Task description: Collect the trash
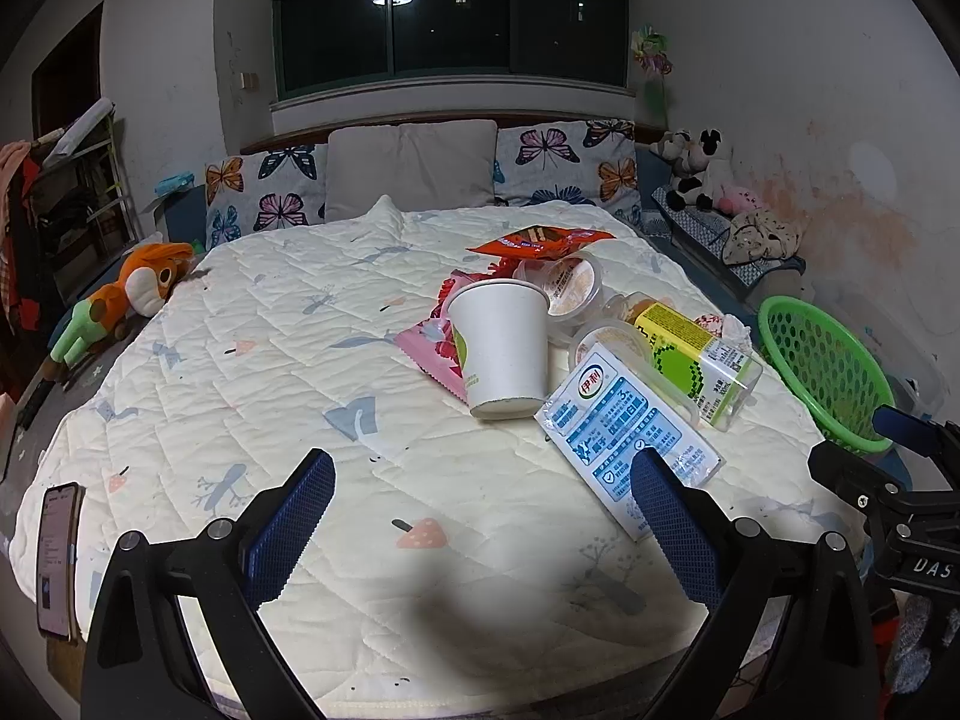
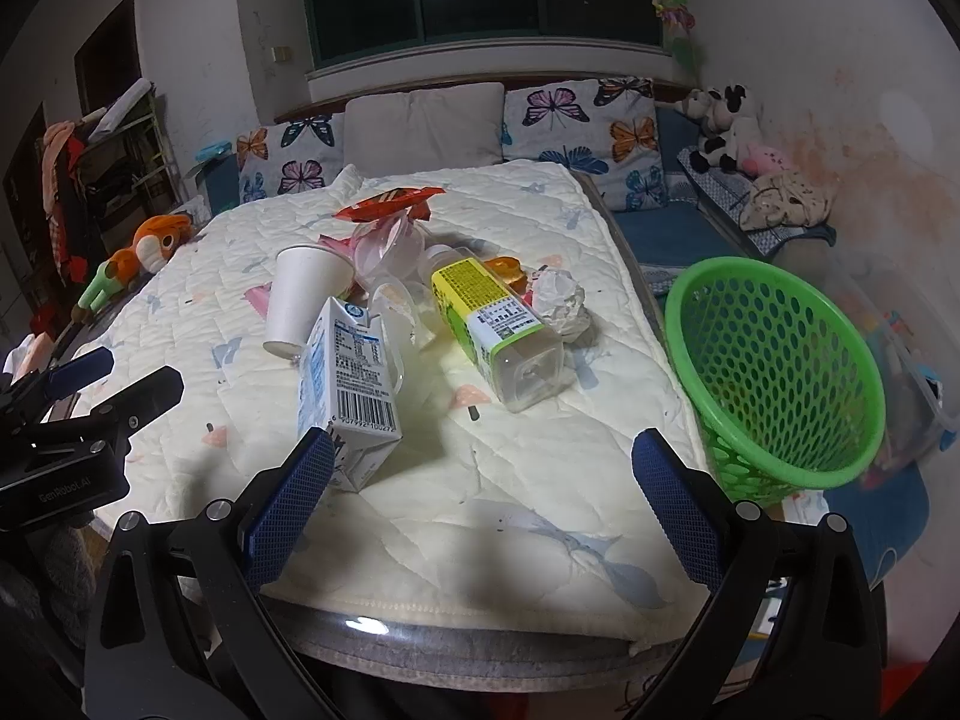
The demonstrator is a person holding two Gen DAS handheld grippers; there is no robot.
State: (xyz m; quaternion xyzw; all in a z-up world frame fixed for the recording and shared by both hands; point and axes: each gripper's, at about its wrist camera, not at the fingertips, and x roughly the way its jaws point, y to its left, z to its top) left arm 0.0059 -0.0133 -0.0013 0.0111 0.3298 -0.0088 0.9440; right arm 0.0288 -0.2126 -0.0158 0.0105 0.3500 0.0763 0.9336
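Trash lies piled on the quilted bed: a white paper cup on its side, a blue-and-white milk carton, a clear bottle with a yellow-green label, clear plastic cups, an orange wrapper, a pink wrapper and a crumpled white paper. A green mesh basket stands tilted at the bed's right edge. My left gripper is open, short of the cup and carton. My right gripper is open, near the carton.
A phone lies at the bed's near left corner. An orange plush toy rests at the left edge. Butterfly pillows line the headboard, and plush toys sit on a side shelf. The quilt's near part is bare.
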